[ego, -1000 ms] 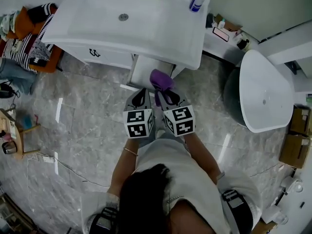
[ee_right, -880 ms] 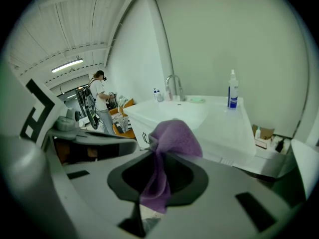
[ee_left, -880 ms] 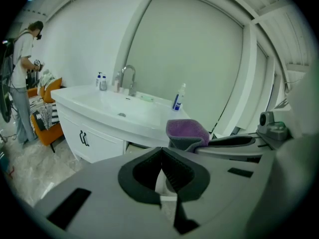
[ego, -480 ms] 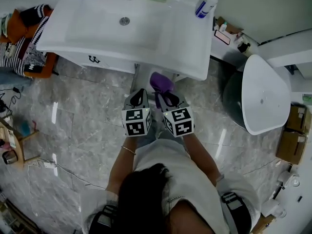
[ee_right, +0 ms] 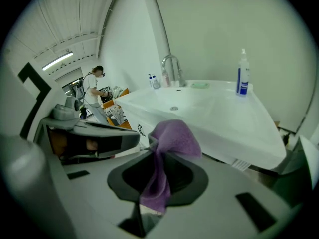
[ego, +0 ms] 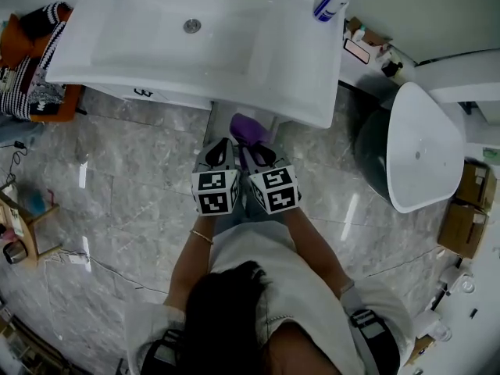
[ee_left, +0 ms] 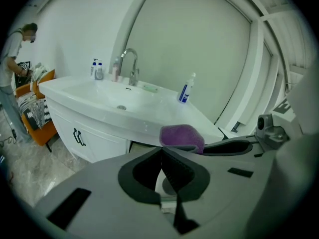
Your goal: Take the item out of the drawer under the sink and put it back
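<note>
Below the glossy white sink (ego: 195, 45), your right gripper (ee_right: 154, 146) pinched a soft, crumpled purple cloth (ee_right: 172, 136) between its jaws; your left gripper (ee_left: 162, 151) was closed, empty.

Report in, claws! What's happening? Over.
Right claw shut on purple cloth. Left claw shut, empty. Cloth up by sink edge. Path looks clear.

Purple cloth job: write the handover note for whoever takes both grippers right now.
Left gripper: shut, nothing between its jaws, beside the right one.
Right gripper: shut on the purple cloth, which bunches above the jaws and hangs down between them.
Position: both grippers are held in front of the sink, at the drawer under it. The drawer looks pulled out but is partly hidden.
Done: the cloth is out of the drawer.
Left: lower the cloth back into the drawer and release it.
</note>
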